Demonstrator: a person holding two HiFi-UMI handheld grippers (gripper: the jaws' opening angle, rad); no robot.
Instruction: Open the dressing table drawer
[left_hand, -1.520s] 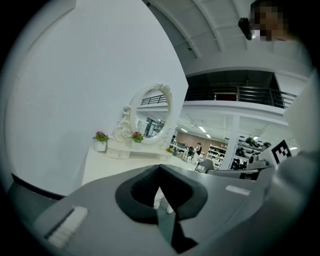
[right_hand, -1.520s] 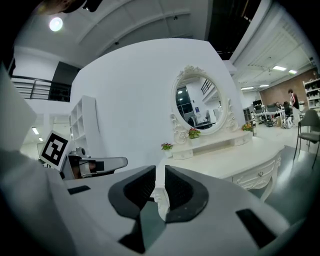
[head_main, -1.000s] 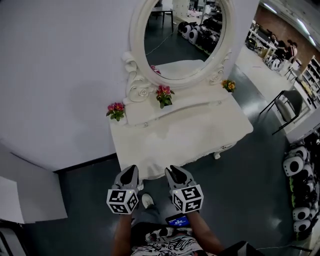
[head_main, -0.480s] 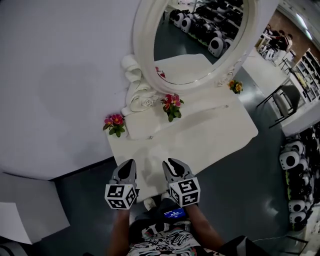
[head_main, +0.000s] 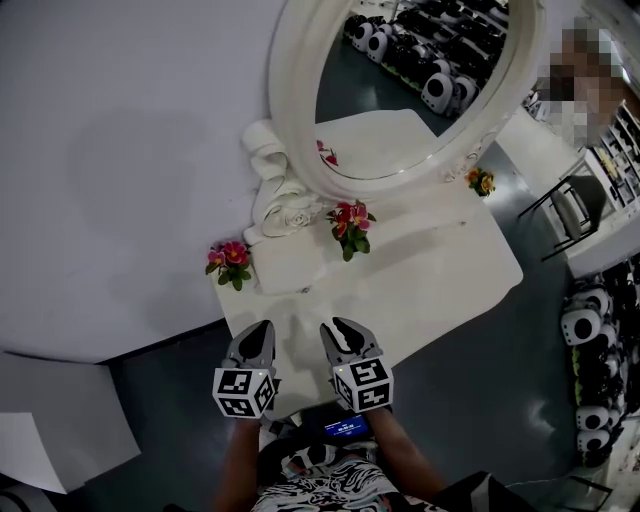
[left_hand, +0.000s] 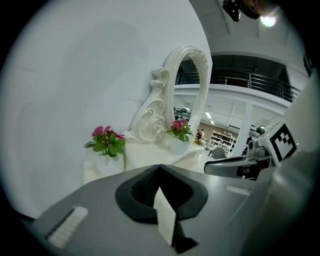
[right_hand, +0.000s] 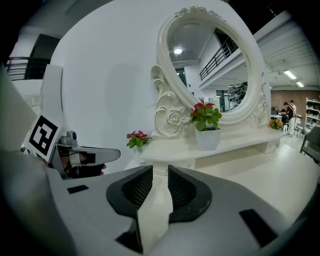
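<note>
While both tools hang side by side over the near edge of the white dressing table's tabletop (head_main: 430, 265), the left hand-held gripper (head_main: 262, 331) has its jaws closed tip to tip on nothing, and the right hand-held gripper (head_main: 333, 328) shows a narrow, empty gap between its jaws. An oval mirror (head_main: 420, 90) rises at the far side, with small flower pots (head_main: 350, 225) before it; the drawer front cannot be made out
</note>
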